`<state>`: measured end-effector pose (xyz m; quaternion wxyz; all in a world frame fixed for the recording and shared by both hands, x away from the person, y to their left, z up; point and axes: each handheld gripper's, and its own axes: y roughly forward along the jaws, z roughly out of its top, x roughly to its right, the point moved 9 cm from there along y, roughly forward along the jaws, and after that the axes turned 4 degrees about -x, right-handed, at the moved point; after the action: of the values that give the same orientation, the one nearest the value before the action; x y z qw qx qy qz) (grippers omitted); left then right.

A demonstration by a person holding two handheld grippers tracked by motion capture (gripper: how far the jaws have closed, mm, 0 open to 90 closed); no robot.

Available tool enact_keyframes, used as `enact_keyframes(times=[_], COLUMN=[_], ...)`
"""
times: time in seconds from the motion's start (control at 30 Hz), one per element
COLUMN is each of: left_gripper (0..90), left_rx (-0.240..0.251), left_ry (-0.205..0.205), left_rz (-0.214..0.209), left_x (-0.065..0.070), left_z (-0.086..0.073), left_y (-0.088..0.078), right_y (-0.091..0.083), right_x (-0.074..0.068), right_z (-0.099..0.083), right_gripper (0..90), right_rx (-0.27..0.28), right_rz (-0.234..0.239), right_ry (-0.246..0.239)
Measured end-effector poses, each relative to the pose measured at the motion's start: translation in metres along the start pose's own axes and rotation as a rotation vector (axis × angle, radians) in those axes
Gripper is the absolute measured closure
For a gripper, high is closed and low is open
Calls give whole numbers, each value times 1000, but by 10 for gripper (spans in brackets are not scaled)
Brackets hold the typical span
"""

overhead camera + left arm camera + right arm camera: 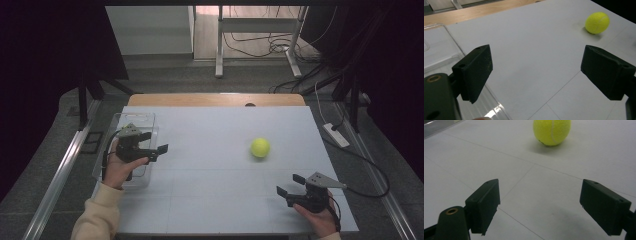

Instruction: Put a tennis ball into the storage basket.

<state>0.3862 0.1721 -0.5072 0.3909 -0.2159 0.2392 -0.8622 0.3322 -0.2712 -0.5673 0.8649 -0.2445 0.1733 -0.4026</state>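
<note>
2 grippers spread wide, tennis ball alone on the table
The tennis ball [260,147] rests on the white table [215,200], right of centre, well apart from both. Left gripper [154,142] hangs at the clear plastic bin [135,119], jaws parted, grasping nothing; right gripper [290,184] sits near the front edge, jaws likewise parted and unladen
</note>
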Motion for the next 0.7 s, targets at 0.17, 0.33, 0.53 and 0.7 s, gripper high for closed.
enact_keyframes(times=[0.17,0.33,0.53,0.7], left_gripper=[117,118,118,118], left_rx=[-6,-7,-12,-18], left_ry=[18,31,46,55], left_rz=[-18,-42,-62,-74], left_x=[9,19,28,34], left_z=[1,4,6,7], left_y=[4,8,14,18], right_y=[-1,-2,-2,-2], right_x=[-1,1,0,1], right_z=[0,-1,-1,-1], right_gripper=[165,165,164,165], right_rx=[0,1,0,0], right_rz=[0,-4,-4,-5], right_ry=[-1,4,2,3])
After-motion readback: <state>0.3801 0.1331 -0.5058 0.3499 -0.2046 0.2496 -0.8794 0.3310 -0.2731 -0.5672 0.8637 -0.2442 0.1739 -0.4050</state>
